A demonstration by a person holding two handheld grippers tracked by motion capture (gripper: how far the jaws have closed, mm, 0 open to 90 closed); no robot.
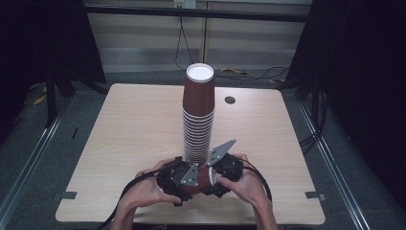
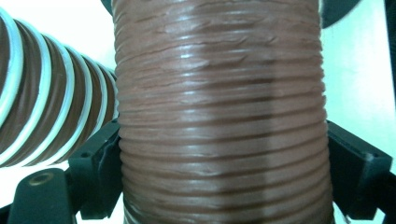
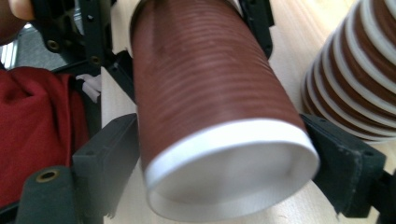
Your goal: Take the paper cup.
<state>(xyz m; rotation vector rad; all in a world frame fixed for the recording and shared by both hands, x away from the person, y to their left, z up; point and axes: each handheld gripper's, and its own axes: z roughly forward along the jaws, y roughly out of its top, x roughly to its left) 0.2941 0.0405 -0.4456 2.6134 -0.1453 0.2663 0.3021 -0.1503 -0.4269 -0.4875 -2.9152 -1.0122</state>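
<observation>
A tall stack of upside-down brown paper cups [image 1: 198,115] stands in the middle of the wooden table [image 1: 134,129]. Just in front of it, near the table's front edge, a single brown cup [image 1: 203,178] lies on its side between both grippers. My left gripper [image 1: 184,179] is shut on the cup's ribbed body [image 2: 219,116], with a jaw pressing each side. My right gripper [image 1: 218,175] is shut on the same cup at its white-rimmed open end [image 3: 210,107]. The stack [image 2: 46,116] rises just beside the held cup, and its lower rims [image 3: 355,79] are close to the right jaw.
A dark round grommet [image 1: 230,100] sits in the table behind and right of the stack. Black frame posts and floor cables surround the table. A red sleeve [image 3: 32,126] lies behind the left gripper [image 3: 93,37].
</observation>
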